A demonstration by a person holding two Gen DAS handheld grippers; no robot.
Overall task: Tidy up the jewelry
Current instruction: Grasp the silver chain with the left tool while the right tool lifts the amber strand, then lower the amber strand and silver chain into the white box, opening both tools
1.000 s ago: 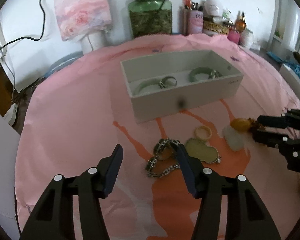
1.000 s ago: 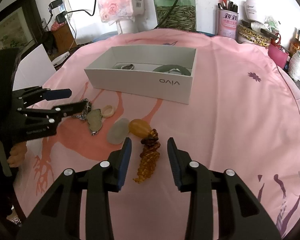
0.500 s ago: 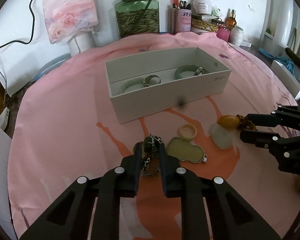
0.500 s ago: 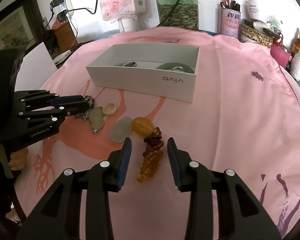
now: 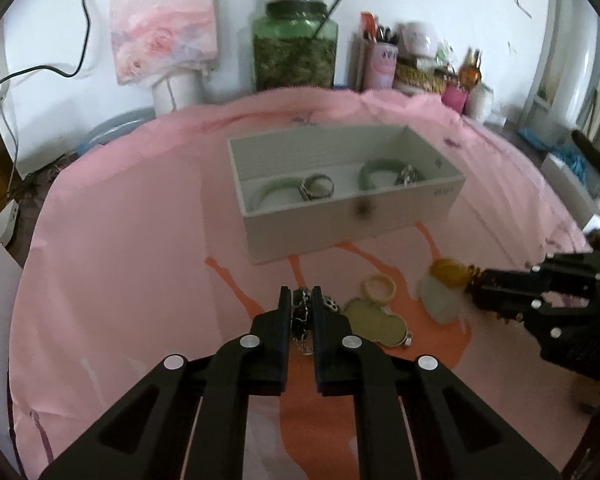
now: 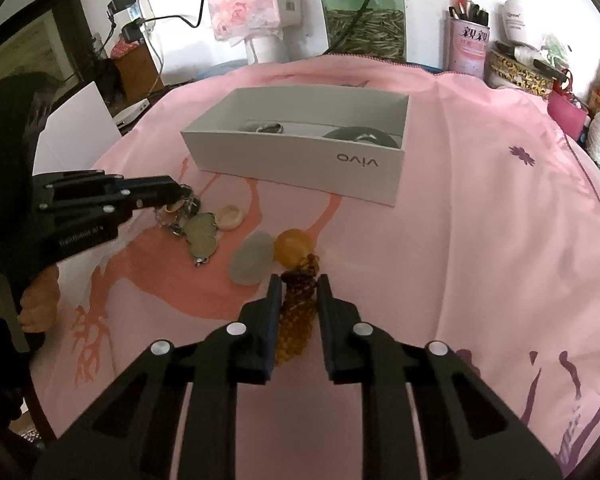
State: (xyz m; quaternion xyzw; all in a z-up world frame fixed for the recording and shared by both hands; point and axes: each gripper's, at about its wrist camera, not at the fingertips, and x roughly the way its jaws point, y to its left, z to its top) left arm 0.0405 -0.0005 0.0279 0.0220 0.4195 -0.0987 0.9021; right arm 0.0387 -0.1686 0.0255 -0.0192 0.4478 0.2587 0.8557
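The left gripper (image 5: 301, 300) is clamped on the dark chain bracelet (image 5: 301, 314), ready for the white box (image 5: 352, 224) at twelve o'clock. The right gripper (image 6: 299, 290) is closing around the amber bead strand (image 6: 298, 312), seemingly pinched, on the pink tabletop (image 6: 480, 260).

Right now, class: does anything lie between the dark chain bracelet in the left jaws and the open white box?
Nothing visible does. Only bare pink cloth lies between the dark chain bracelet and the open white box; its top is uncovered.
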